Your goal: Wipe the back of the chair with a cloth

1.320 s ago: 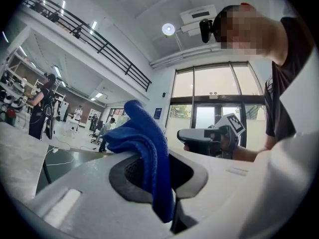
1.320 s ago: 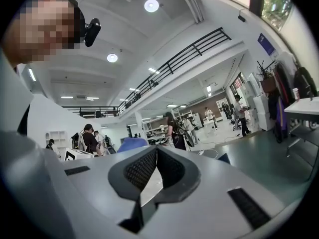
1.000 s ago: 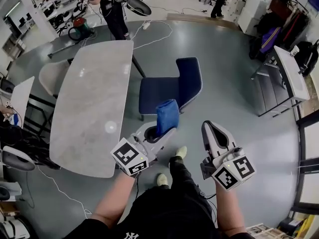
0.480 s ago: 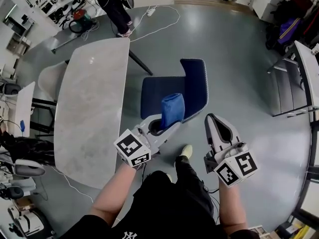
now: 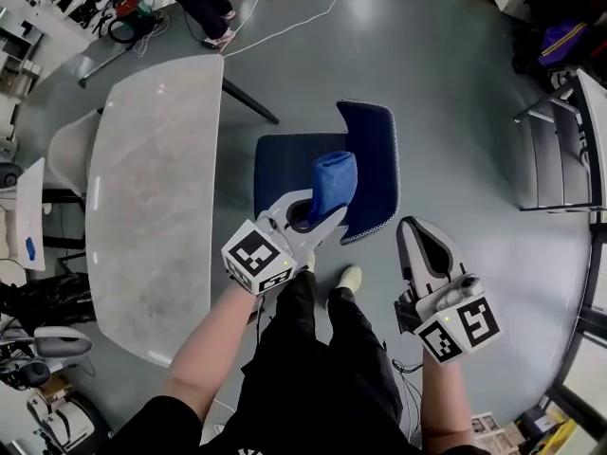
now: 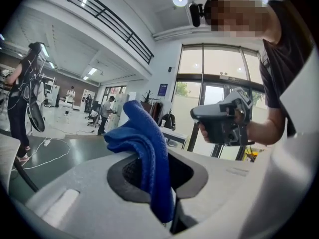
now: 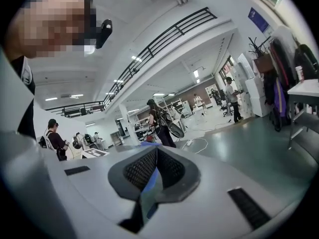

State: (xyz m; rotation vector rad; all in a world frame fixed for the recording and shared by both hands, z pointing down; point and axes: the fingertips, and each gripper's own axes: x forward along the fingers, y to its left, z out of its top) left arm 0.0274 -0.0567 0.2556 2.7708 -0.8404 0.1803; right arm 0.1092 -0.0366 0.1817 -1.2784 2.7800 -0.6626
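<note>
Overhead, the left gripper (image 5: 318,218) clamps a blue cloth (image 5: 332,183), the fabric pinched low between its jaws and standing up out of them above the seat of a blue chair (image 5: 285,164), close against the backrest (image 5: 377,150); contact cannot be told. Off the chair's near corner, the right gripper (image 5: 417,233) hangs over the floor, jaws drawn together and holding nothing. A grey table (image 5: 142,197) flanks the chair's other side.

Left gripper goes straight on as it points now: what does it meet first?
Probably the chair back: in head view the left gripper, shut on the blue cloth, points at it. Height is unclear, so it may pass over.
</note>
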